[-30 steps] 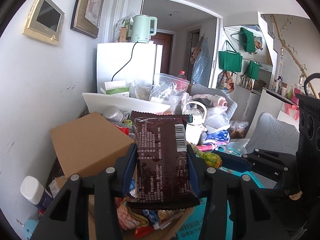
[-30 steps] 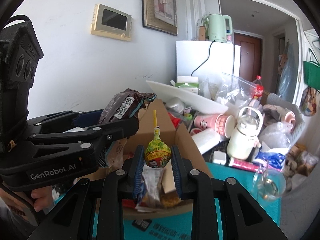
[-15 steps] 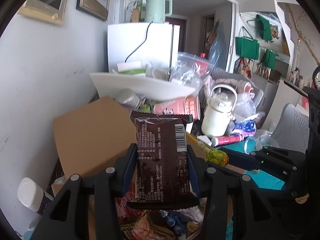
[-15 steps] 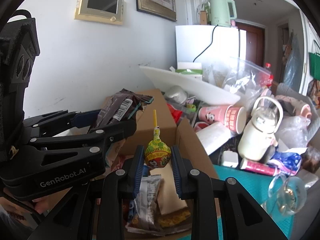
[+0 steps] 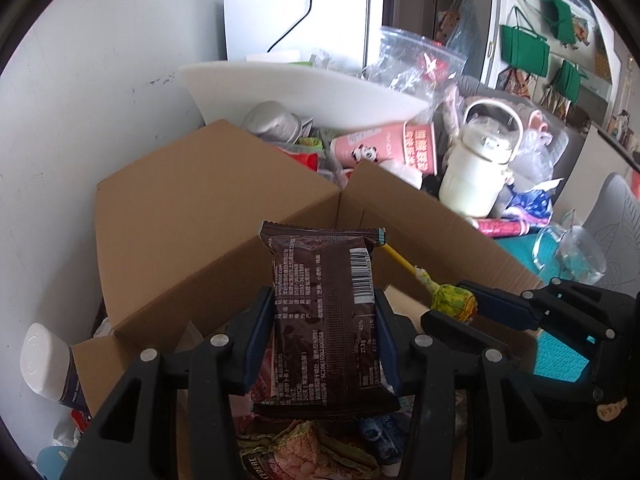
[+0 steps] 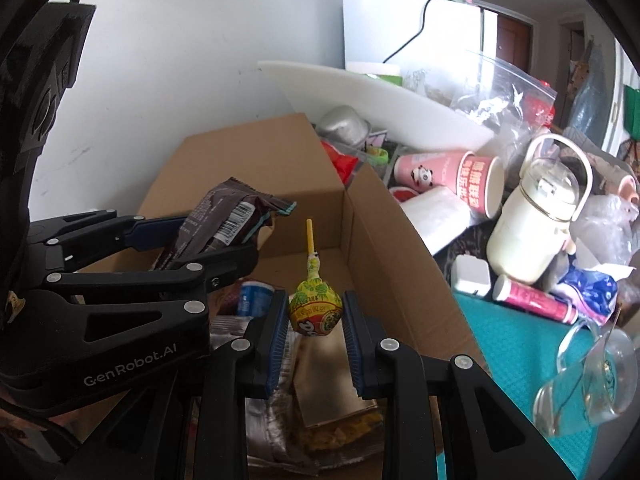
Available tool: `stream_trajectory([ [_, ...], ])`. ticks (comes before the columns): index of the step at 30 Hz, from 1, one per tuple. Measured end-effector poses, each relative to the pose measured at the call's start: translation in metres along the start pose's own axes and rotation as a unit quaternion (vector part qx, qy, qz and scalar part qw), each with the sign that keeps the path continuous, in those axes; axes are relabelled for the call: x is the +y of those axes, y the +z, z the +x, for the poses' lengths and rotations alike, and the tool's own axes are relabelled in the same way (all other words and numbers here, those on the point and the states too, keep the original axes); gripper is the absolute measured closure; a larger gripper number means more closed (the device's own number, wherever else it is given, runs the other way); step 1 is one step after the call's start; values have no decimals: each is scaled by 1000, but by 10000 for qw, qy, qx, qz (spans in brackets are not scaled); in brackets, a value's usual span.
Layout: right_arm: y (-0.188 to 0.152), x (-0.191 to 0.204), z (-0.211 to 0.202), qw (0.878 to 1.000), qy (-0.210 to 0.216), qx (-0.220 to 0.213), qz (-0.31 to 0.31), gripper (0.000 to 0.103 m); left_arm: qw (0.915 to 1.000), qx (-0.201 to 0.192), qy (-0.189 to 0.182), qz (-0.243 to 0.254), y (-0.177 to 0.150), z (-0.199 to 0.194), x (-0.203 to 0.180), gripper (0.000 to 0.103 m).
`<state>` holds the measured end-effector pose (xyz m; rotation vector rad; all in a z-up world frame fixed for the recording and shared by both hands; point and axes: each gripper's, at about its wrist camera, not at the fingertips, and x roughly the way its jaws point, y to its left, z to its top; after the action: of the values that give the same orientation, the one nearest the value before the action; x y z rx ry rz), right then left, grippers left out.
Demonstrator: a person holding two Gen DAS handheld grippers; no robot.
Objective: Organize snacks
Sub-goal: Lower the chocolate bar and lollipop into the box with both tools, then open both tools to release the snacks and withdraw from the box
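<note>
My left gripper (image 5: 325,326) is shut on a dark brown snack packet (image 5: 326,312) and holds it over the open cardboard box (image 5: 192,220). My right gripper (image 6: 315,322) is shut on a yellow-wrapped lollipop (image 6: 315,308), stick upward, also over the box (image 6: 384,248). The left gripper with its packet (image 6: 224,224) shows at the left of the right wrist view. The right gripper with the lollipop (image 5: 452,302) shows at the right of the left wrist view. Several snack packs (image 5: 304,452) lie in the box.
The box stands against a white wall, flaps up. Behind it are a white tray (image 5: 304,92), pink paper cups (image 6: 452,178), a cream jug (image 6: 536,224) and plastic bags. A glass mug (image 6: 588,376) sits on the teal mat (image 6: 508,344) at right. A white-capped bottle (image 5: 46,364) lies left of the box.
Both grippers have moved forward and down toward the box, still holding the packet and the lollipop. The box interior now fills more of both views.
</note>
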<state>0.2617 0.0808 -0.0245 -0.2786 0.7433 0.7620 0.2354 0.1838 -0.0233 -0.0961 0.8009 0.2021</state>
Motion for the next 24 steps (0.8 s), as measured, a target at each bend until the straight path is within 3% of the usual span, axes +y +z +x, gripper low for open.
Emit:
stream_trajectory([
  [7, -7, -4, 19, 9993, -81, 361, 20, 76, 9994, 348, -46, -36, -3, 13, 0, 56],
  [13, -10, -7, 27, 9989, -189, 438, 10, 76, 9971, 740, 68, -159, -6, 26, 3, 55],
  [20, -10, -4, 28, 9985, -254, 476, -58, 75, 9956, 901, 90, -231, -7, 32, 5, 52],
  [24, -10, -3, 30, 9980, -344, 528, -91, 69, 9936, 1074, 122, -315, -8, 38, 8, 50],
])
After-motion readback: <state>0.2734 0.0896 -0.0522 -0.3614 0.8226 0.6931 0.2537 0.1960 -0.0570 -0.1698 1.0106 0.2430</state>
